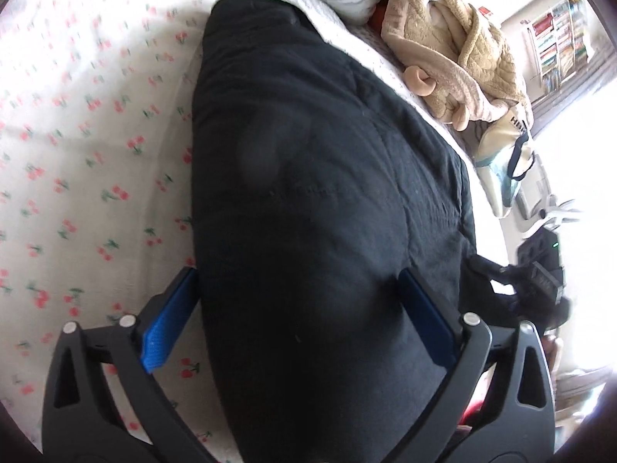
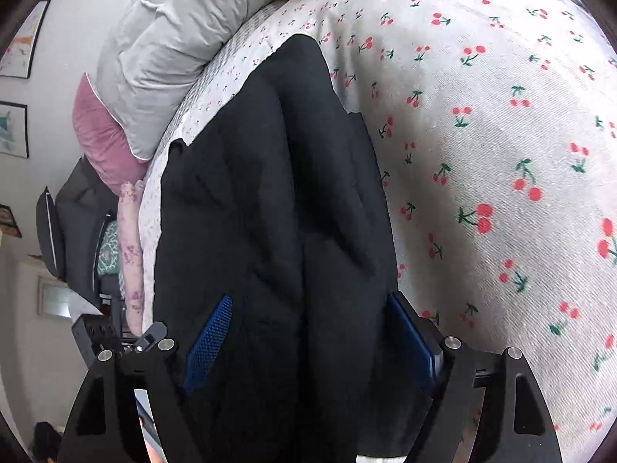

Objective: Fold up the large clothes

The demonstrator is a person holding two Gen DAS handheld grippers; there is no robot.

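Left wrist alone catches the beige robe. Both the left gripper and right gripper are spread wide, the black garment lying loose between their pads on the bed.

Ahead of my tongs I see a cherry-print bedsheet. Beyond the right tongs, up-left, a grey pillow sits over a pink cushion. Beyond the left tongs, upper right, lies a beige fleece robe.
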